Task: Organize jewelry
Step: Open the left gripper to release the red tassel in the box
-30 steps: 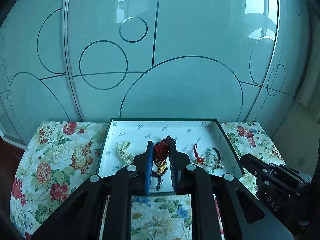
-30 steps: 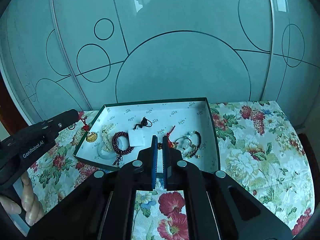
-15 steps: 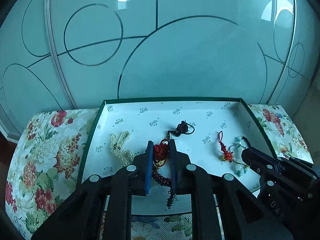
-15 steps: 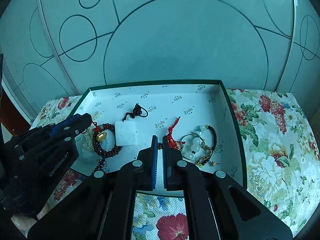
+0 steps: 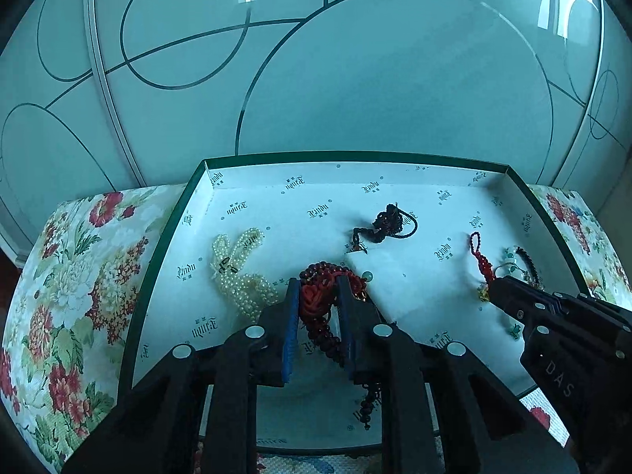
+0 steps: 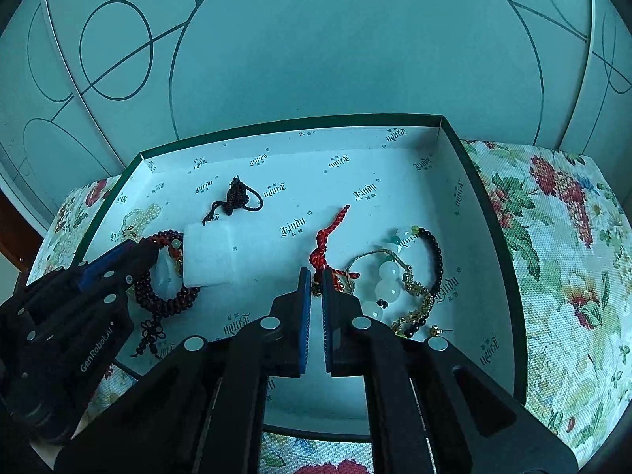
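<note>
With the left gripper [image 5: 316, 300] opening around the red knotted bead string [image 5: 316, 304] low in the box [image 5: 166, 237], and the right gripper [image 6: 316, 280] parting slightly at the red cord charm [image 6: 322, 249], either piece looked likely to snag and tangle.

**Q:** What do your grippers look like up close?

**A:** My left gripper [image 5: 318, 288] is chunky matte black plastic — two long fingers with ribbed blue pads [image 5: 291, 328] and round silver screw heads along the frame. From the other camera I can read "GenRobot.AI" in white on its side. My right gripper [image 6: 316, 276] has the same build, with "DAS" on its body.
</note>
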Tool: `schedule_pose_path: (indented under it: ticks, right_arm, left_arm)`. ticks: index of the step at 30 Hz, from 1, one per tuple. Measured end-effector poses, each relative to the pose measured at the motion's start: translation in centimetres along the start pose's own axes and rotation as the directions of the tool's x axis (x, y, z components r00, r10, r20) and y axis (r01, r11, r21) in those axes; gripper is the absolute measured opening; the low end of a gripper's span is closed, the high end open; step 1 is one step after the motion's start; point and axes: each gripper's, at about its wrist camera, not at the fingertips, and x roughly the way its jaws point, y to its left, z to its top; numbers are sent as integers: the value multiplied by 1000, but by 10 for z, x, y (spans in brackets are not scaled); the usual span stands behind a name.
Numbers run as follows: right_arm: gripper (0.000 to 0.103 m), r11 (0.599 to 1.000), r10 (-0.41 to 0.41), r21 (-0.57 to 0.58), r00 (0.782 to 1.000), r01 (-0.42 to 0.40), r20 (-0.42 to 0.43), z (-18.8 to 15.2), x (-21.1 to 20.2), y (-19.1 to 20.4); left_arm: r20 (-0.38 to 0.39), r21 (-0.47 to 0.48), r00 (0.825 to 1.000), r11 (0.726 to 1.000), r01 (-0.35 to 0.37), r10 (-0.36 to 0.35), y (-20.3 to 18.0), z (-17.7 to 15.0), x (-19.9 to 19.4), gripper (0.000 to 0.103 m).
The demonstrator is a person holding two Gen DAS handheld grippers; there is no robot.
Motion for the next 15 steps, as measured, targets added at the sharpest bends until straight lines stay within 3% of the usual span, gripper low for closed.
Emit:
schedule_pose_path:
  ticks: [4, 15]
  right_arm:
    - [18, 1000, -3, 7, 1000, 3, 4, 0, 0, 0]
    - [25, 1000, -5, 16, 1000, 5, 20, -6, -14, -6]
  left_arm:
    - [-5, -16, 1000, 1000, 3, -3, 1, -1, 1, 50]
    - [-10, -18, 1000, 1000, -4, 3, 2, -3, -3, 71]
